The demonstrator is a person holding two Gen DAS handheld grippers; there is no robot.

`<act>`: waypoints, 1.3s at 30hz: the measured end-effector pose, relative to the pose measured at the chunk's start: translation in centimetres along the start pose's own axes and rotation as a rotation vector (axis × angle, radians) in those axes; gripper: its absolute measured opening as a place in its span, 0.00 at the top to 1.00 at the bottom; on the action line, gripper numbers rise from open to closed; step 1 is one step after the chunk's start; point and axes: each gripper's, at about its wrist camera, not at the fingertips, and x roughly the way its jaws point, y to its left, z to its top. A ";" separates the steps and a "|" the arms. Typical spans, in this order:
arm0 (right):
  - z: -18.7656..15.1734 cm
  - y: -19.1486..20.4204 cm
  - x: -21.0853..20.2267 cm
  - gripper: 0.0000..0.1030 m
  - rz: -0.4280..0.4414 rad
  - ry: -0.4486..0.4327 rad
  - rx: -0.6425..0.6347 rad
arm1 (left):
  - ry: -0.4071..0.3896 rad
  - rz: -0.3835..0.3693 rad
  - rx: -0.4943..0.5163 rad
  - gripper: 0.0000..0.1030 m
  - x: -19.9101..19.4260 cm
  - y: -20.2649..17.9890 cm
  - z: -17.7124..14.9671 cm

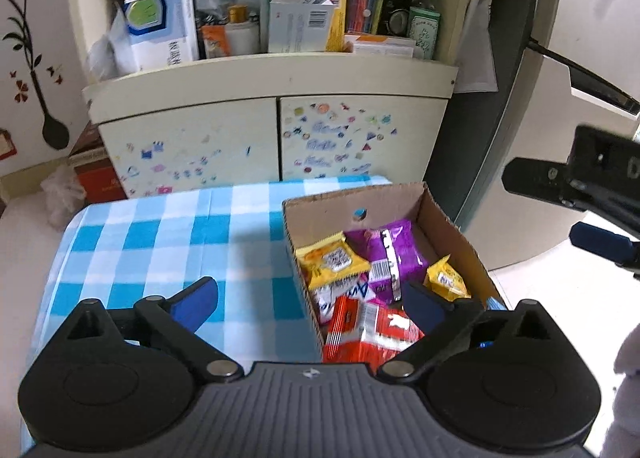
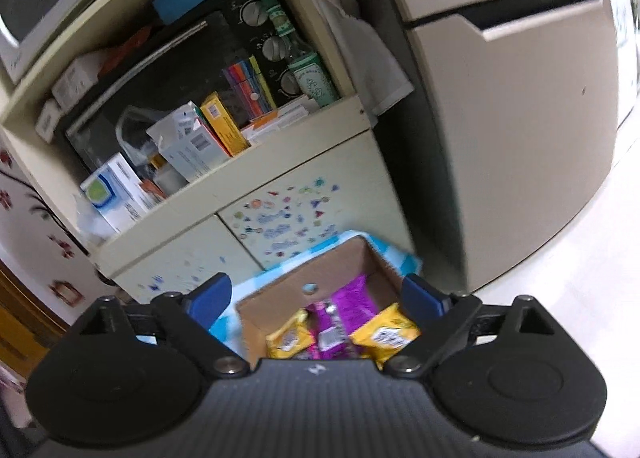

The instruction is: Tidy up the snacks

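The cardboard box (image 1: 448, 214) sits at the far right corner of the table, on a blue-and-white checked tablecloth (image 1: 160, 234), and the snacks lie inside it. From the left wrist the whole heap shows: a yellow packet (image 1: 332, 262) near the box's left wall, a purple packet (image 1: 394, 250) behind it, a smaller yellow packet (image 1: 446, 278) by the right wall, a white packet with blue lettering (image 1: 352, 292), and red packets (image 1: 372, 334) nearest the camera. The right wrist sees only the far end of the box (image 2: 288, 286), with two yellow packets (image 2: 384, 332) and the purple one (image 2: 352, 302) between them; the red packets are hidden under that gripper's body.

The left gripper (image 1: 316, 302) has its jaws spread wide, one blue finger over the cloth, the other over the box, with nothing pressed between them. The right gripper (image 2: 316, 296) is also spread wide and empty, straddling the box from above. Only the left wrist view catches the right gripper from the side, at the right edge of the picture.

Behind the table stands a cream cabinet (image 1: 260, 78) with sticker-covered doors (image 1: 340, 138), its shelf crowded with medicine boxes (image 1: 164, 30), coloured pens (image 1: 366, 4) and a green-labelled bottle (image 1: 426, 14). A pale refrigerator (image 2: 500, 118) stands to the right.
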 end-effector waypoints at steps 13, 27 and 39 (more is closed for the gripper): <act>-2.3 0.0 -2.5 0.07 -0.179 -0.006 -0.119 | 0.001 0.042 -0.023 0.00 -2.4 1.3 -1.1; -4.6 0.4 -2.2 0.07 -0.239 0.072 -0.165 | 0.002 0.115 0.008 0.00 -2.7 1.2 -0.6; -4.7 1.0 -1.1 0.07 -0.236 0.096 -0.175 | -0.002 0.192 0.090 0.00 -1.5 0.0 -0.3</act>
